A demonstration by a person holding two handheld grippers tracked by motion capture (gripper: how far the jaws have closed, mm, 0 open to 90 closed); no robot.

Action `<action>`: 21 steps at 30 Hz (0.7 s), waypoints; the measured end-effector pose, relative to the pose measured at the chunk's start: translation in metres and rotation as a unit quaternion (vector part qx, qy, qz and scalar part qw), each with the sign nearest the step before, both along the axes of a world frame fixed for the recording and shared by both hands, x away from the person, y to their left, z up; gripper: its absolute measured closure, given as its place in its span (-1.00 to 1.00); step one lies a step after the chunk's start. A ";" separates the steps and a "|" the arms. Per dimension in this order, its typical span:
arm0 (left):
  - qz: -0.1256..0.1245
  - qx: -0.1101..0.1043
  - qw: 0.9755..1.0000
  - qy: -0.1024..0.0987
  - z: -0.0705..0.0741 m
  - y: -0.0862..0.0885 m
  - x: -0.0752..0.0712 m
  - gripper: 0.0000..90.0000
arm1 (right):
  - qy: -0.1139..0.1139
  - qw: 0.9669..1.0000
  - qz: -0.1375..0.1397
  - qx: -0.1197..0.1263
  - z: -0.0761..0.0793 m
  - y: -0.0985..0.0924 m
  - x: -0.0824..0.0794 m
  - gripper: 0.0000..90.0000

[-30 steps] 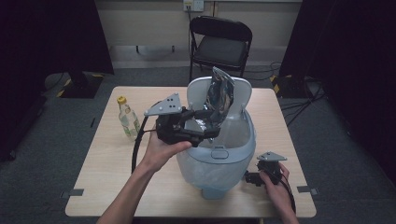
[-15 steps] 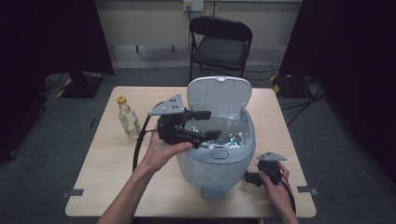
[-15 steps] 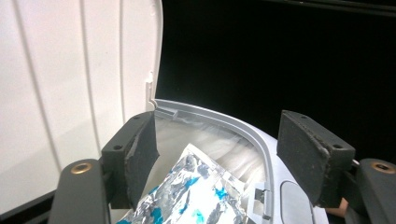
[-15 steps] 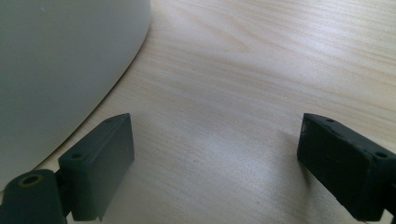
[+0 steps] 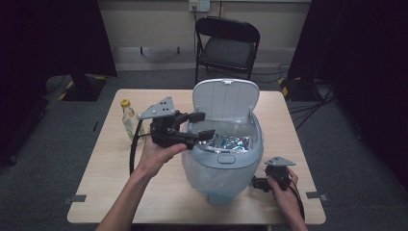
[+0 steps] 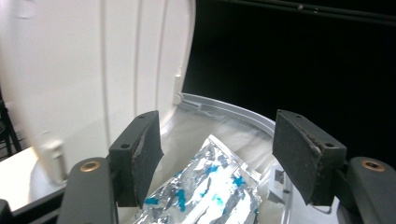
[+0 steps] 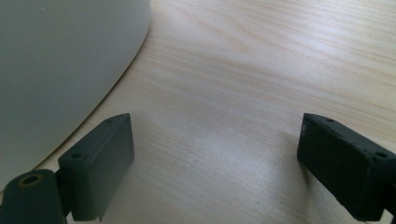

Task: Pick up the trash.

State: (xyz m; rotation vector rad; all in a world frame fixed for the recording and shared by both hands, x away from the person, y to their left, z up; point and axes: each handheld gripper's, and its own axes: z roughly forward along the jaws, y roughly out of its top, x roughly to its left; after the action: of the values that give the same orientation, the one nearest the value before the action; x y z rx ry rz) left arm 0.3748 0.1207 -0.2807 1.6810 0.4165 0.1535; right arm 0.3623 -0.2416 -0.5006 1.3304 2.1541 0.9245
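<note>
A pale blue waste bin point(image 5: 219, 168) stands mid-table with its lid point(image 5: 225, 98) raised. A crumpled silver foil packet point(image 5: 232, 141) with blue print lies inside it. My left gripper point(image 5: 202, 126) hovers over the bin's left rim, open. In the left gripper view the packet point(image 6: 205, 196) lies below the gripper point(image 6: 217, 163), under the lid point(image 6: 93, 70), and touches neither pad. Its jaws have just been closing slightly with nothing between them. My right gripper point(image 5: 256, 183) rests low on the table by the bin's base, open. In the right gripper view it point(image 7: 215, 163) frames bare wood beside the bin wall point(image 7: 56, 60).
A clear bottle point(image 5: 128, 119) with a yellow cap stands on the wooden table point(image 5: 159, 197) left of the bin. A black folding chair point(image 5: 226, 48) stands beyond the far edge. Dark curtains hang on both sides.
A second ago the foil packet stood upright in my left gripper above the bin. It has since dropped and now lies inside. The left gripper is empty. The right gripper has not moved.
</note>
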 end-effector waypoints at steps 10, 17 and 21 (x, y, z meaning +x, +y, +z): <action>0.022 -0.008 1.000 0.000 -0.004 0.021 0.001 -0.24 | 0.000 1.000 0.000 0.000 0.000 0.000 0.000 -0.78; 0.045 -0.012 0.999 0.003 -0.007 0.041 0.003 -0.24 | 0.000 1.000 0.000 0.000 0.000 0.000 0.000 -0.78; 0.061 -0.015 0.998 0.003 -0.009 0.053 0.005 -0.24 | 0.000 1.000 0.000 0.000 0.000 0.000 0.000 -0.78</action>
State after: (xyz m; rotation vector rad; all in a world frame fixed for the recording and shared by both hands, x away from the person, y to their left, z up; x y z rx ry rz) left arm 0.3797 0.1740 -0.2897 1.6268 0.5238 0.2303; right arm 0.3623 -0.2415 -0.5006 1.3305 2.1541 0.9246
